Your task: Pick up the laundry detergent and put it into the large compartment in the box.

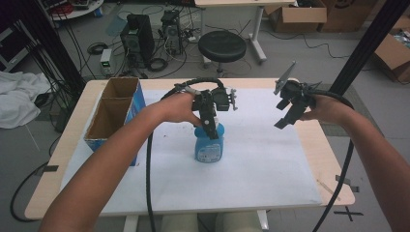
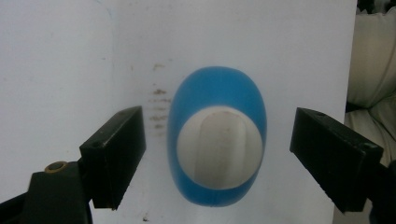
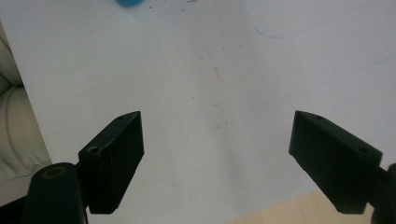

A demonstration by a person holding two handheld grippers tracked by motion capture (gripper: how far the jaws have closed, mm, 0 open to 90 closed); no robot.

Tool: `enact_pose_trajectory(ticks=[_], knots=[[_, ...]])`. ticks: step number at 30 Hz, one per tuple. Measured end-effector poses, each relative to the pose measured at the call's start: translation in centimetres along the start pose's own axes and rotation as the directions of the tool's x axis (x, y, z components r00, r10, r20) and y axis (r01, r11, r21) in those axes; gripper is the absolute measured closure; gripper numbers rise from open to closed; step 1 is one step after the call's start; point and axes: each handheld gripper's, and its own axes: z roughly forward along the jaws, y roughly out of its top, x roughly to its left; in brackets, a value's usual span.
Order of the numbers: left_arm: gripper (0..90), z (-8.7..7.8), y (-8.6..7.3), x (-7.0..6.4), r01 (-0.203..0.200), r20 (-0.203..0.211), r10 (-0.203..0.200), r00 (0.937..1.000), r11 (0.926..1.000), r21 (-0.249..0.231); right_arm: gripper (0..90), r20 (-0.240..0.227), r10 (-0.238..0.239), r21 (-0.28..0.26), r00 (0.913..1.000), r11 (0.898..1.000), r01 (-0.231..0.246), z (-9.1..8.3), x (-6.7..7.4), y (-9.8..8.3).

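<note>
Standing upright, blue bottle (image 2: 217, 140) wears a white cap (image 2: 219, 148).

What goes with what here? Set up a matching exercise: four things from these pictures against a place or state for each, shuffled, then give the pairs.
1. blue bottle
2. cardboard box
3. left gripper
4. right gripper

A. open above bare white sheet
B. open, straddling the white cap from above
C. upright at mid-table
D. at the table's left edge, two compartments

Pairs: 1-C, 2-D, 3-B, 4-A
</note>
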Motion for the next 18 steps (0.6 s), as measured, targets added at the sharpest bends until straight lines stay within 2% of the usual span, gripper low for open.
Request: enact_pose_trajectory(ticks=[18], knots=[[19.2,2.4,-0.2,0.1,-0.019,0.009,0.019,0.9998,0.9991,0.039,17.6,-0.004,-0.001,0.007,1.0000,1.000,0.001,0.3,0.0,0.1]])
